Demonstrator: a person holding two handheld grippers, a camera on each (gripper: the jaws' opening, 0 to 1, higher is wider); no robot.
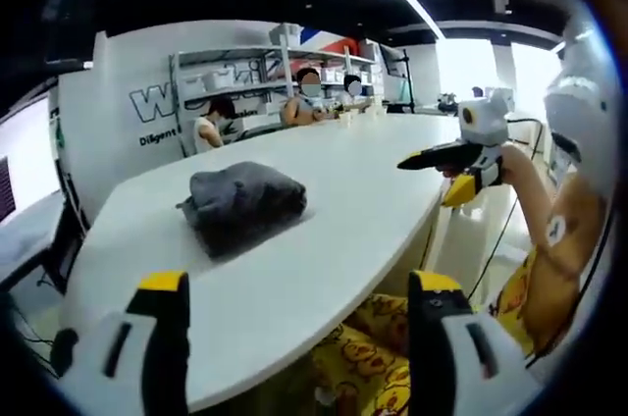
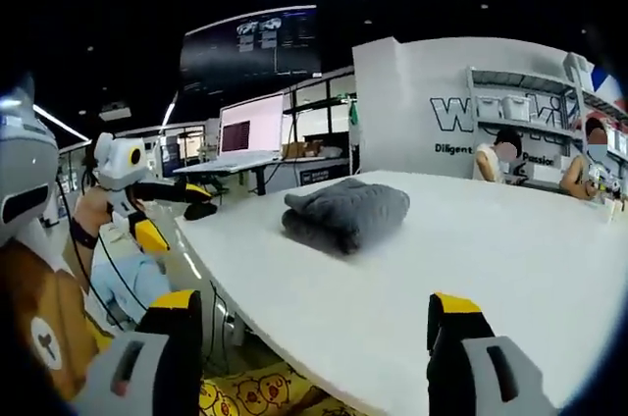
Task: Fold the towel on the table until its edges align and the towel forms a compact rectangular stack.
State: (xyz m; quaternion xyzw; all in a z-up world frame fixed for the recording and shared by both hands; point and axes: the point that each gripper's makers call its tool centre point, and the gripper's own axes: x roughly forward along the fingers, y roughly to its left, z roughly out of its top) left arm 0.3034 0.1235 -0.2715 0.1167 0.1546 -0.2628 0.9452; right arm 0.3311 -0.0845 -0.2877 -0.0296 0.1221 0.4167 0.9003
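Note:
A dark grey towel (image 1: 245,202) (image 2: 345,212) lies folded into a thick, compact bundle on the white table (image 1: 373,190) (image 2: 510,259). Both grippers hang back off the table's near edge, well apart from the towel. My left gripper (image 1: 297,284) stands open with nothing between its yellow-tipped jaws, and in the right gripper view it is held out beside the table's end (image 2: 167,195). My right gripper (image 2: 314,303) is also open and empty. It comes into the left gripper view from the right, above the table's edge (image 1: 456,156), in a person's hand.
Several people (image 1: 309,102) sit at the table's far end, with shelving (image 1: 245,68) and a lettered white wall (image 2: 461,112) behind them. Another desk with screens (image 2: 255,141) stands beyond the table. Yellow patterned clothing (image 1: 363,357) shows below the near edge.

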